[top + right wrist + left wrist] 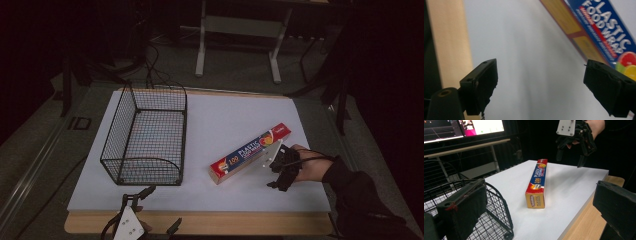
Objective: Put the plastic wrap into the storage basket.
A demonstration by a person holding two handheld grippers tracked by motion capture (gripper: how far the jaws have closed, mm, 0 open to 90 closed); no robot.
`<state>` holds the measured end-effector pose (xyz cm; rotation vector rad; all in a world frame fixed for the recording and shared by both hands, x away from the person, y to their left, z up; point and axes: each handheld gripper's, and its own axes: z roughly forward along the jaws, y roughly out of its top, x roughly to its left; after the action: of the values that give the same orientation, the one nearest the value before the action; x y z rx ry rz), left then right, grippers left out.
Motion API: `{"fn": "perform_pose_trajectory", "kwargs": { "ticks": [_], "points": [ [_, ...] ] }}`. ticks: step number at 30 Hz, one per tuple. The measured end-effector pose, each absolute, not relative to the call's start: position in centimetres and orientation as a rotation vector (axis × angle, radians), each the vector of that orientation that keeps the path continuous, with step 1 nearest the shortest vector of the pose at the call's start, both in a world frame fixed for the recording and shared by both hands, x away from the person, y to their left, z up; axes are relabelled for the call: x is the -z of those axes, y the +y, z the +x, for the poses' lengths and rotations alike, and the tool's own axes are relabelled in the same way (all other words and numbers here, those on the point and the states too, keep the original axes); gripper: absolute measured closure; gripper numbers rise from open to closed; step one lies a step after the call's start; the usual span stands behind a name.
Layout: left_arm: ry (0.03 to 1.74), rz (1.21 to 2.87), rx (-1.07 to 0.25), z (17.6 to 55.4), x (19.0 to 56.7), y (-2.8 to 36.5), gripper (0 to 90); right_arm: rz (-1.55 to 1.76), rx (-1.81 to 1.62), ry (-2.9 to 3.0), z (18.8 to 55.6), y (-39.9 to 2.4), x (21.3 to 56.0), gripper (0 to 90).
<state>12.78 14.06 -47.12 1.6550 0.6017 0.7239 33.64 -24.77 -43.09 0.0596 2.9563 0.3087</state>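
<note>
A long plastic food wrap box (250, 152), blue, red and yellow, lies flat and slanted on the white tabletop (225, 115). My right gripper (272, 176) hovers just to its near-right side, open, with nothing between its jaws. In the right gripper view the box (599, 30) runs past the right jaw, and the right gripper (540, 82) spans bare white surface. My left gripper (160, 207) stands open at the table's front edge, below the basket. In the left gripper view the box (537, 180) points away from me, with the right gripper (570, 161) hanging above its far end.
A black wire basket (122, 127) stands empty on the left half of the table, its near corner (499, 202) close to my left jaw. A wooden strip (200, 222) edges the front. A desk frame (202, 45) and cables lie beyond; monitors (486, 126) glow behind.
</note>
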Motion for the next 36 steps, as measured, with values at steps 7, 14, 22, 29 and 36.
{"fn": "perform_pose_trajectory", "kwargs": {
  "ticks": [7,14,22,29,36],
  "points": [
    [0.601,1.654,-0.719,12.8,47.2,14.0,0.0,0.029,-0.242,2.950,34.9,-24.2,42.4,13.2],
    [0.611,1.656,-0.725,12.6,47.2,14.1,0.0,-0.039,-0.153,2.913,36.5,-23.0,42.2,13.1],
    [0.631,1.666,-0.741,12.1,47.3,14.3,0.0,-0.087,-0.122,2.887,38.3,-22.1,42.6,13.2],
    [0.658,1.664,-0.750,11.5,47.4,14.5,0.0,-0.130,-0.083,2.910,39.5,-20.8,43.4,13.9],
    [0.686,1.662,-0.758,10.9,47.5,14.8,0.0,-0.202,-0.037,2.915,40.3,-19.4,44.3,13.9]
  ]
}}
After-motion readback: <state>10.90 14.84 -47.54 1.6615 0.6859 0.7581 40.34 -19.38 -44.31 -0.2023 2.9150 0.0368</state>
